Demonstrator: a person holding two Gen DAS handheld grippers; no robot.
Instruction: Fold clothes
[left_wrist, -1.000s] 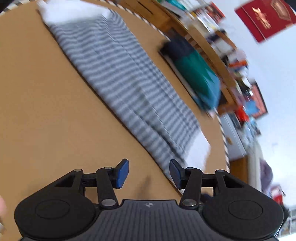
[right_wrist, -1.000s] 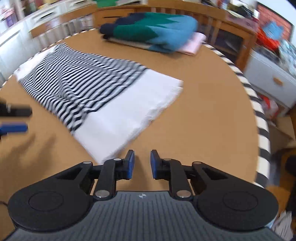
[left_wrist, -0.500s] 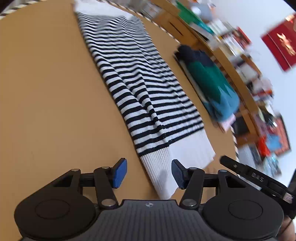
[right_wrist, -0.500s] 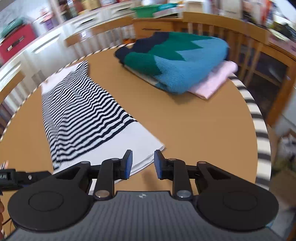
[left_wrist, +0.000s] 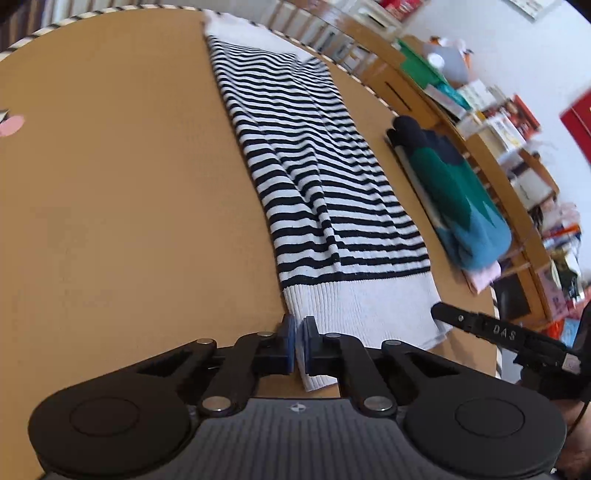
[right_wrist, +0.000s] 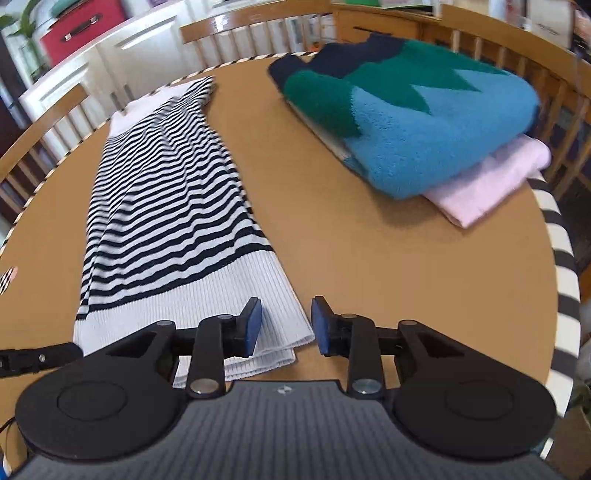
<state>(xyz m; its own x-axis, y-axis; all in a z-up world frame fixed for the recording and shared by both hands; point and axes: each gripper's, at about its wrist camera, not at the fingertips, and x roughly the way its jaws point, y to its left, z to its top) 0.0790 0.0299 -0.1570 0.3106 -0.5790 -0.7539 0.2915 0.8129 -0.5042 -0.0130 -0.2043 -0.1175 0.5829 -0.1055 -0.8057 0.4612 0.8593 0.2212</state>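
Observation:
A black-and-white striped sweater (left_wrist: 314, 177) lies folded into a long strip on the round brown table (left_wrist: 129, 221), its white ribbed hem nearest me. My left gripper (left_wrist: 299, 343) is shut, its blue pads pinching the hem's left corner edge. In the right wrist view the sweater (right_wrist: 166, 192) runs away to the upper left. My right gripper (right_wrist: 286, 326) straddles the hem's right corner; its jaws are closing, and the pads stand apart from the cloth. One right finger (left_wrist: 480, 326) shows at the hem's far corner.
A folded blue, green and navy sweater (right_wrist: 424, 125) sits on a folded pink garment (right_wrist: 491, 181) at the table's (right_wrist: 406, 277) far right. Wooden chair backs (right_wrist: 258, 33) ring the table. Cluttered shelves (left_wrist: 498, 122) stand behind.
Both grippers have come in to the sweater's white hem. The left jaws have shut on its left corner. The right gripper now has the right corner between its pads.

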